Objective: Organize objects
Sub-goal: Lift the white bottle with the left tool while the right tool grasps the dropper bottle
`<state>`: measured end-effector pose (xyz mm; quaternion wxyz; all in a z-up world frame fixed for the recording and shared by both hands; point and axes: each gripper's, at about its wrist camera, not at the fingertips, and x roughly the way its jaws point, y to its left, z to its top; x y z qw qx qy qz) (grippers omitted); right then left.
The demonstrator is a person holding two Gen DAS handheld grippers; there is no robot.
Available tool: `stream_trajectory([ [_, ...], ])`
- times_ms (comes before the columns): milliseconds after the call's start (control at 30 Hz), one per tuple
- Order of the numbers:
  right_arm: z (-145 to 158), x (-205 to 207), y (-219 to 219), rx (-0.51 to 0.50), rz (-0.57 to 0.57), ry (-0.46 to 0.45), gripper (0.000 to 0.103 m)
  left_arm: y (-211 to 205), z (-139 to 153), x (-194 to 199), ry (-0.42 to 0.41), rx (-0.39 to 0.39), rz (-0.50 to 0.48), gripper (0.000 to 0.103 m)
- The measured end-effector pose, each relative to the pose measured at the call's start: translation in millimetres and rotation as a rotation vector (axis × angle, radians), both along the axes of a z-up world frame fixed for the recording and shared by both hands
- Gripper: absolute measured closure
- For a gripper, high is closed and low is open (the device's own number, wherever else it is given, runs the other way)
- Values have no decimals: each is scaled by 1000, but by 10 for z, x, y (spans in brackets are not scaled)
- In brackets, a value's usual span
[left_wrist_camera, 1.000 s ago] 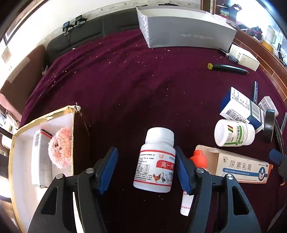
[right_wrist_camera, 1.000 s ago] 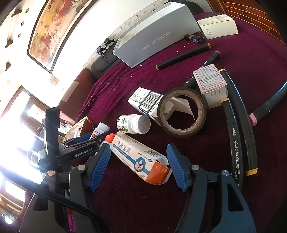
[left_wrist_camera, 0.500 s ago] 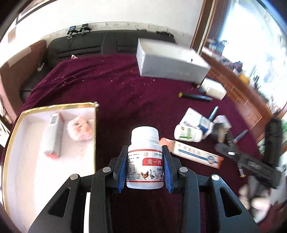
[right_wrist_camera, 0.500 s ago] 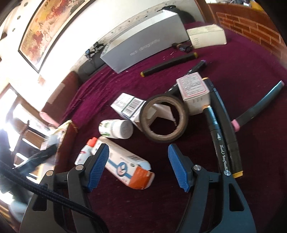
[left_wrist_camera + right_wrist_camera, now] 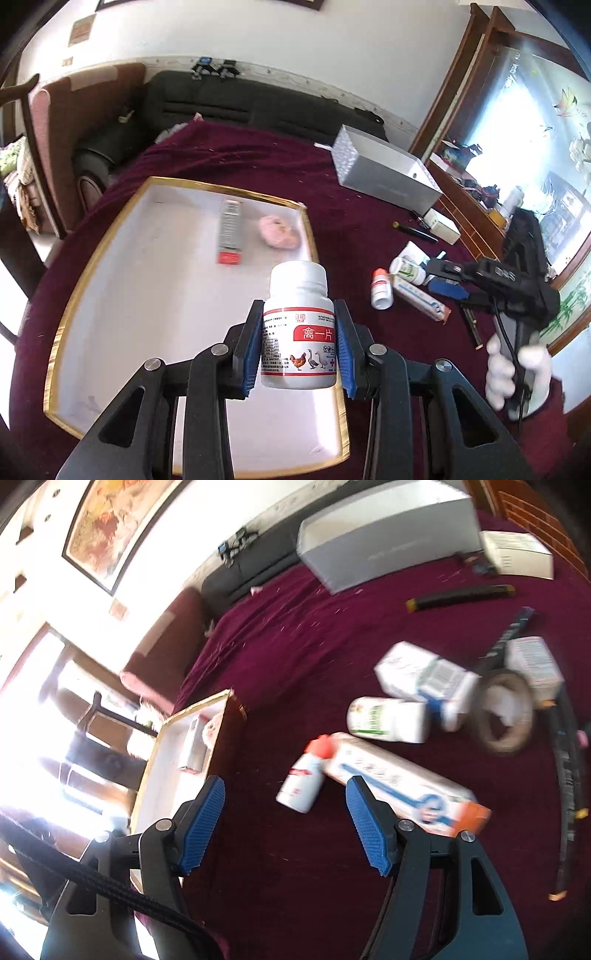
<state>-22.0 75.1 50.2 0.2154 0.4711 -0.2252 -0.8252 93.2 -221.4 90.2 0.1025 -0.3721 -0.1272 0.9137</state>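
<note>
Two grippers | left gripper [image 5: 299, 341] fingers pinching white pill bottle [image 5: 298, 325] | right gripper [image 5: 284, 825] fingers spread, empty

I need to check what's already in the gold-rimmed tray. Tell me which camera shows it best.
The left wrist view: it looks down into the gold-rimmed tray, showing a small box and a pink fuzzy thing. The right wrist view shows the tray edge-on, blurred and washed out.

Black fingers [image 5: 373, 827], ribbed blue pads [image 5: 201, 827]
</note>
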Motion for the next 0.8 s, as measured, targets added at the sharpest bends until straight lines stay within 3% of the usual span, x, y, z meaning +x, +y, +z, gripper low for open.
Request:
stream_trajectory([
  [133,-213,-152,-243,-48,27,-105,38,-169,-49,97,19,24,2,72],
  [267,-329,-231,-408,115,-27,-132,46,-288,-109,116,32,33,4,72],
  [467,-384,-400,-592,248,-74,-135,54,-452,-203,98,29,59,3,72],
  [633,-408,-368,-811,446,-82,-103,69,-537,-277,73,13,73,17,72],
  [667,-405,-352,-819,475,-84,-95,76,-548,-284,70,11,77,18,72],
  [800,-391,-268,-790,487,-76,-72,78,-554,-287,72,7,77,21,72],
])
